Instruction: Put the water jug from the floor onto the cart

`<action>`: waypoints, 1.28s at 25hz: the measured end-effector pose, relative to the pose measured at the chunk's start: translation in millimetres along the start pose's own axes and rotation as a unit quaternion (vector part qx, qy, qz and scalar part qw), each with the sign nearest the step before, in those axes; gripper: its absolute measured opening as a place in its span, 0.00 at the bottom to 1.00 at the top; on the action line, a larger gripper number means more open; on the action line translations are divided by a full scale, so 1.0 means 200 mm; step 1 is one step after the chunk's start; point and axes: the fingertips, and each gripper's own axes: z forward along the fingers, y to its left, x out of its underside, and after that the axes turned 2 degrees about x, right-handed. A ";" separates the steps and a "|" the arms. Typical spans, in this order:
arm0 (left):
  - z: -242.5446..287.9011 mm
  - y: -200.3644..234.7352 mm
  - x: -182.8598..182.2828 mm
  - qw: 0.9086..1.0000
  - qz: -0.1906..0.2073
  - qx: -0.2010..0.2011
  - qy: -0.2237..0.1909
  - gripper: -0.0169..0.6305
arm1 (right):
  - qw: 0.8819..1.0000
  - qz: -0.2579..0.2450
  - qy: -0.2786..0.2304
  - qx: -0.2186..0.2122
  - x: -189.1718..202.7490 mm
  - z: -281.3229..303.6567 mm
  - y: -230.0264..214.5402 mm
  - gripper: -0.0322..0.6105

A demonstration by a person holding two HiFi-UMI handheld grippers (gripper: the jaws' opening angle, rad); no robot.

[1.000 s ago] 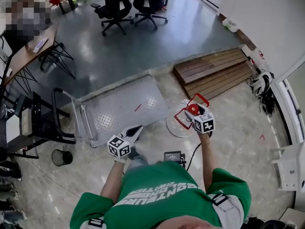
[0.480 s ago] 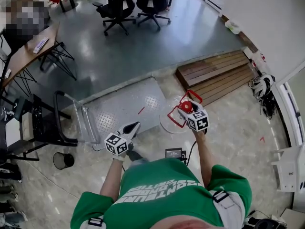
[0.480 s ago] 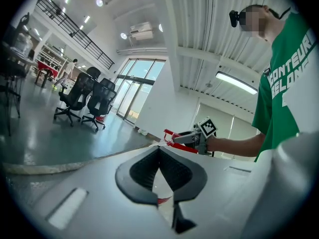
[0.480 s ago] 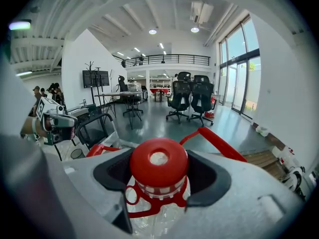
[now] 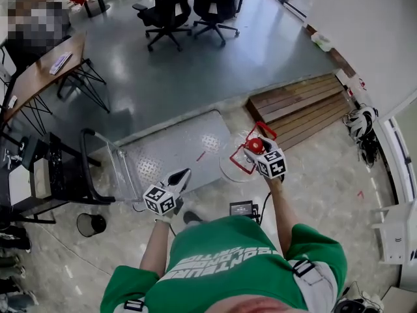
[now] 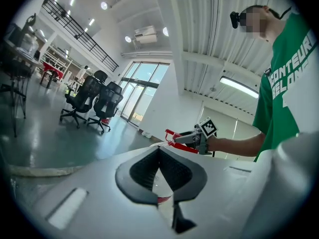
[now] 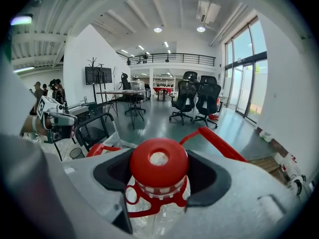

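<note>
The water jug (image 5: pixel 237 166) is clear plastic with a red cap (image 5: pixel 256 146) and a red carry handle (image 5: pixel 262 130). My right gripper (image 5: pixel 259 152) is shut around its neck, just under the cap (image 7: pixel 158 158). The jug hangs at the near right corner of the cart (image 5: pixel 171 150), a flat metal platform with a black push handle (image 5: pixel 96 168). My left gripper (image 5: pixel 183 175) is shut on nothing, over the cart's near edge, to the left of the jug. In the left gripper view my right gripper (image 6: pixel 185 139) shows beyond the shut left gripper (image 6: pixel 160 156).
A wooden ramp (image 5: pixel 300 104) lies to the right behind the jug. A small black box (image 5: pixel 241 208) and cable sit on the floor by my feet. A black bin (image 5: pixel 90 224) and dark racks (image 5: pixel 45 175) stand left. Office chairs (image 5: pixel 171 6) and a desk (image 5: pixel 39 74) are farther off.
The right gripper has carried the jug left and a little away from me, up to the cart's right corner. The left gripper has kept its place by the cart's near edge.
</note>
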 end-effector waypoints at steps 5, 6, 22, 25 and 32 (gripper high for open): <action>-0.09 0.13 -0.05 1.000 -0.006 -0.023 -0.007 0.04 | 1.000 -0.005 0.004 -0.014 -0.07 0.10 0.06 0.52; -0.11 0.16 -0.06 1.000 -0.007 -0.028 -0.010 0.04 | 1.000 -0.007 0.004 -0.016 -0.08 0.13 0.08 0.52; -0.15 0.46 -0.10 0.993 -0.026 -0.115 -0.017 0.04 | 0.992 -0.052 0.013 -0.110 -0.24 0.63 0.19 0.52; -0.11 0.51 -0.15 0.991 -0.022 -0.128 -0.016 0.04 | 0.989 -0.066 0.014 -0.132 -0.29 0.76 0.19 0.52; 0.01 0.68 -0.27 0.987 -0.016 -0.158 -0.020 0.04 | 0.978 -0.112 0.032 -0.172 -0.35 1.03 0.18 0.52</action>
